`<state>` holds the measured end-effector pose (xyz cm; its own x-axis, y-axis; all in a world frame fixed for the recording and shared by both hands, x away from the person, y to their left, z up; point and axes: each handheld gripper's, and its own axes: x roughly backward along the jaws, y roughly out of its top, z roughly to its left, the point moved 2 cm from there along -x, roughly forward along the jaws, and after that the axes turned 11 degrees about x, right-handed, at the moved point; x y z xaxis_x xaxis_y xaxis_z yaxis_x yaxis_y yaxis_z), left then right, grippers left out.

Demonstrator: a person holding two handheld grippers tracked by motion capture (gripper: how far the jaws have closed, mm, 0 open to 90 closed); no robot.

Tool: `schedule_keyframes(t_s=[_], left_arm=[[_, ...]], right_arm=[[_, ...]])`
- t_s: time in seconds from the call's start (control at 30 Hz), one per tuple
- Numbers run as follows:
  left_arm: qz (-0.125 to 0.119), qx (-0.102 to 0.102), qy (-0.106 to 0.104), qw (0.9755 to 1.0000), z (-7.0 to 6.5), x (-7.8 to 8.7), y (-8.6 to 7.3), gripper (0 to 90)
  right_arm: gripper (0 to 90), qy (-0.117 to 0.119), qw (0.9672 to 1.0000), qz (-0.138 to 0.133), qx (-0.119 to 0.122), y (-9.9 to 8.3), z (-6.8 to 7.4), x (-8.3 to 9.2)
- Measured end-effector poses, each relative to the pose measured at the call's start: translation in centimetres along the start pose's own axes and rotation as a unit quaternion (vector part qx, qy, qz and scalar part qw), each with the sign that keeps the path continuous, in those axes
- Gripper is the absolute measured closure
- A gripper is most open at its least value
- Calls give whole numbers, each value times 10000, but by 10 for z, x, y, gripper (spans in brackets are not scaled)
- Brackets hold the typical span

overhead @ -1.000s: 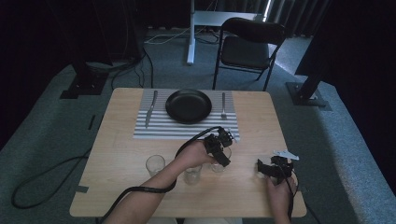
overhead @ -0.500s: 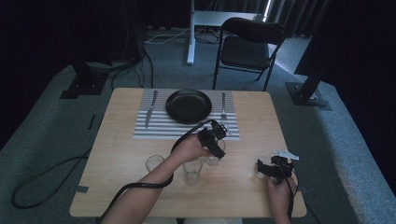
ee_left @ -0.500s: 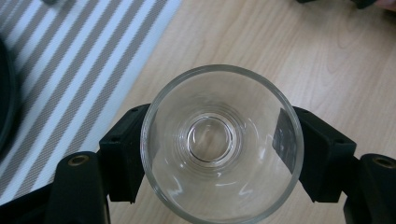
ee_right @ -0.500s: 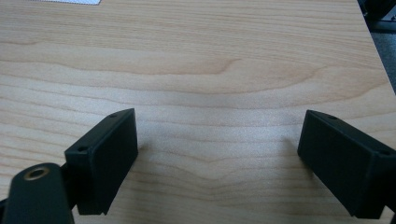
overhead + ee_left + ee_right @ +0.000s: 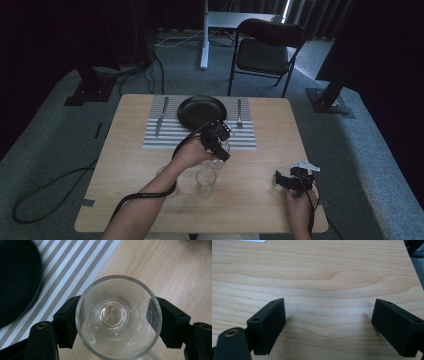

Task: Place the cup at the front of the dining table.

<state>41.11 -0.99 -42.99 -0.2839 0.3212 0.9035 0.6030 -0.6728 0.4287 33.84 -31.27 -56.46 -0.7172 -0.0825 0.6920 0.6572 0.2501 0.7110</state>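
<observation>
My left gripper is shut on a clear drinking glass, held upright just above the table at the front edge of the striped placemat. In the left gripper view both black pads press on the glass's sides, and the black plate lies to the left. Two more empty glasses stand on the wood: one in front of the held one, another partly hidden by the left forearm. My right gripper rests low at the table's right front, open, with bare wood between its jaws.
On the placemat a black plate sits between a knife on the left and a fork on the right. A folding chair stands beyond the table's far edge. Cables trail off the left side onto the floor.
The left hand has carried the glass away from the right of the standing glasses, leftward and toward the placemat, lifting it slightly. The right gripper has stayed where it was.
</observation>
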Motion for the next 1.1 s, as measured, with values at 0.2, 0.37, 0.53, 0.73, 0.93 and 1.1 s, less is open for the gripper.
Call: schedule_keyframes(t_s=[0.2,0.37,0.53,0.73,0.93,1.1], left_arm=[[10,84,106,9999,12,4,-10,292],[-25,187,162,9997,21,11,-17,291],[26,219,219,9995,29,16,-28,291],[63,350,284,9990,38,20,-40,291],[67,437,312,9985,45,24,-51,291],[45,548,345,9979,53,30,-60,291]], right_arm=[[116,0,10000,-1,2,0,0,0],[116,4,10000,3,-4,0,0,0],[116,6,10000,2,-6,0,0,0],[116,4,10000,3,-6,0,0,0],[116,2,10000,4,-2,0,0,0],[116,3,10000,5,-1,0,0,0]])
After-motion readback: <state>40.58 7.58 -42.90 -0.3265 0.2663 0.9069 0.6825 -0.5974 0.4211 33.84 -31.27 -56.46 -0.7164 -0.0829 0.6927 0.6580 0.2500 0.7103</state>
